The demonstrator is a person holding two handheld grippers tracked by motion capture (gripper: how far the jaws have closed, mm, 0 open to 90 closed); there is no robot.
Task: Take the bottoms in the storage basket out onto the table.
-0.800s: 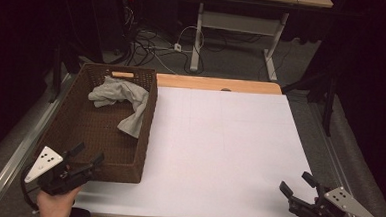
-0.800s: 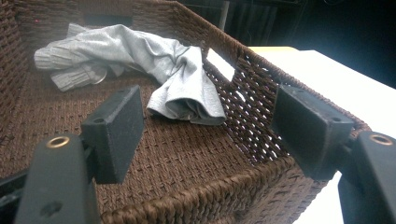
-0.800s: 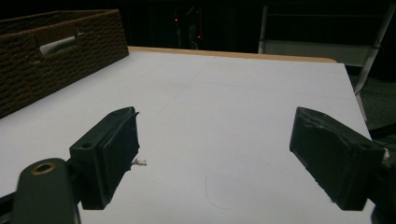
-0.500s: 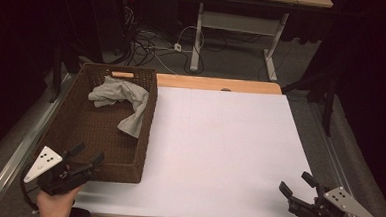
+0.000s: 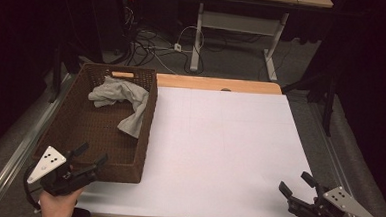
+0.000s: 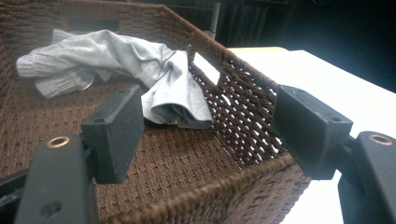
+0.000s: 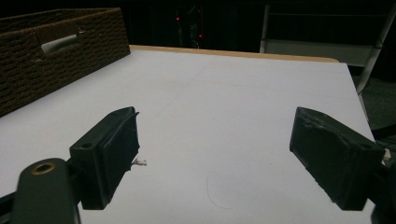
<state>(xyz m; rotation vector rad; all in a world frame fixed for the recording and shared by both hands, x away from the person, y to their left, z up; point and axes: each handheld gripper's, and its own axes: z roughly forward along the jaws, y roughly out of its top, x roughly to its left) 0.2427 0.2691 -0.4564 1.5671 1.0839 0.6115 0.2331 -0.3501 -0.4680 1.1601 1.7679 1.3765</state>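
In the far half of the brown wicker basket (image 5: 75, 127), at the left of the table, we find a grey cloth (image 5: 121, 97) lying crumpled, with one fold draped up against the basket's right wall. We judge it soft, light and limp: it will sag and trail when lifted, and it should not slip between the pads. The best hold, in our view, is the bunched ridge near its middle or the thick rolled end that hangs toward the wall, where several layers can be pinched at once.

The left gripper (image 5: 89, 154) hovers over the basket's near right corner, jaws spread wide and holding nothing; its own view looks straight along the basket floor to the cloth (image 6: 140, 77), with clear wicker between. The right gripper (image 5: 297, 185) sits low at the near right corner of the white table (image 5: 229, 140), jaws likewise apart and empty, well apart from the basket.

Obstructions: the basket's woven walls (image 6: 243, 93) stand on all sides, so the approach must come over the rim. The rough weave may snag the fabric on the way out. A second table and cables on the floor lie beyond the far edge, clear of the work.
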